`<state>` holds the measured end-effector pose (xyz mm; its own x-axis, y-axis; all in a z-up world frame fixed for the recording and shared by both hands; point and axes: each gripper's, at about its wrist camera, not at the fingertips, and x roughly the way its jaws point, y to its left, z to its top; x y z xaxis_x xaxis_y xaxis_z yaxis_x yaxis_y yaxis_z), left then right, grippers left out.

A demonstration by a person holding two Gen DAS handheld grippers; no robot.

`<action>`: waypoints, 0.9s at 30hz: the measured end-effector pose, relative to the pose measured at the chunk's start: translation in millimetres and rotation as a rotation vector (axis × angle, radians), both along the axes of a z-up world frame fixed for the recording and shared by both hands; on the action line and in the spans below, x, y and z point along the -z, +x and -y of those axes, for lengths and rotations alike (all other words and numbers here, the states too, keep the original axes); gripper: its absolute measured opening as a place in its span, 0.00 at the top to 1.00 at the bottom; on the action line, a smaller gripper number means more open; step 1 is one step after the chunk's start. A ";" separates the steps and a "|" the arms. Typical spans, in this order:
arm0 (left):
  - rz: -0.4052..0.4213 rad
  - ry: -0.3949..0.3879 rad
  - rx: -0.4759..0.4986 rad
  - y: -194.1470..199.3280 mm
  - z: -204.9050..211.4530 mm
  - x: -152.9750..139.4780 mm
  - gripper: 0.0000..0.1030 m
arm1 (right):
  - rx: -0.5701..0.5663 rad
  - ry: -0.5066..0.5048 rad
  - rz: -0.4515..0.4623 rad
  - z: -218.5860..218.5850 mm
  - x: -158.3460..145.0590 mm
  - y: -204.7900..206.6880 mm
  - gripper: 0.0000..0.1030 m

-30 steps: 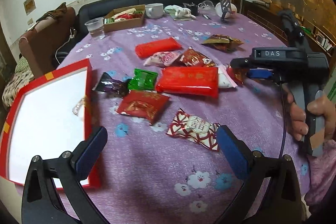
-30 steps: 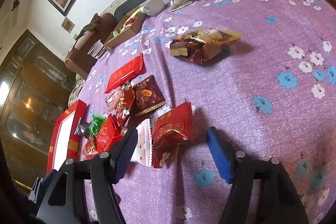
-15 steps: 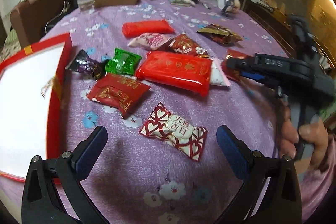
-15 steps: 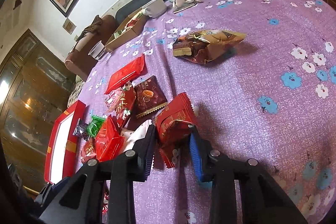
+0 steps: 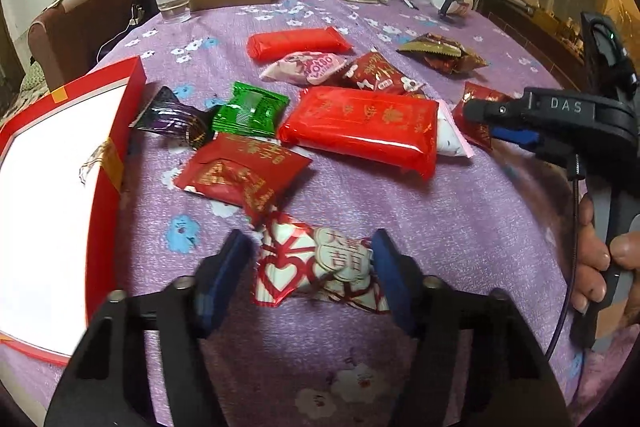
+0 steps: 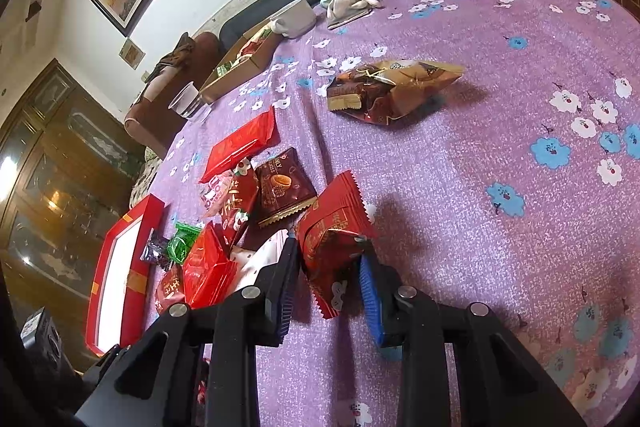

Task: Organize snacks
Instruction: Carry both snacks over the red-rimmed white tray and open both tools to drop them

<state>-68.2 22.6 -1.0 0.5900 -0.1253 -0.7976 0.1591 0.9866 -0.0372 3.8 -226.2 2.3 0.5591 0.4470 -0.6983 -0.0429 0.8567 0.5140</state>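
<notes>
Left hand-held gripper [image 5: 310,267] is closing its jaws around the heart-patterned white-and-red packet [image 5: 320,265] lying on the purple flowered counter [image 5: 460,211]; the right pad is touching the wrapper, the left pad is just beside it. Right hand-held gripper [image 6: 328,277] is clamping a red serrated-edge packet [image 6: 332,231], both pads pressing its sides, jaws narrow. A hand [image 5: 600,267] is gripping that tool's handle. The red gift box [image 5: 116,131] with white interior is sitting at the counter's left edge. The long red packet [image 5: 360,127], green packet [image 5: 250,109] and dark purple packet [image 5: 172,117] are lying between them.
</notes>
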 end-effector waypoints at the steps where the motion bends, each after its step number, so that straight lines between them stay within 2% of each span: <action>1: 0.001 -0.006 0.001 0.0 -2.7 -1.0 0.53 | 0.000 0.000 0.000 -0.1 0.0 -0.1 0.70; 4: 0.006 -0.016 0.009 -0.3 -7.0 -2.3 0.65 | 0.000 0.003 -0.009 -0.4 0.8 0.2 0.68; 7: 0.015 -0.022 0.028 -2.2 -7.0 -2.3 0.67 | 0.004 0.018 -0.019 0.4 1.8 -0.2 0.68; 11: 0.018 -0.036 0.050 -4.3 -4.3 -3.2 0.76 | 0.004 0.036 -0.021 0.8 2.3 0.7 0.62; 16: 0.031 -0.026 0.071 -7.4 0.4 -4.3 0.77 | 0.003 0.048 -0.012 0.4 2.7 2.3 0.60; 20: 0.048 -0.014 0.076 -10.4 1.3 -5.9 0.80 | -0.003 0.058 -0.003 1.1 3.1 2.7 0.72; 27: 0.088 -0.001 0.063 -12.7 -2.7 -13.3 0.82 | 0.024 0.096 0.092 10.0 -10.9 -4.0 0.74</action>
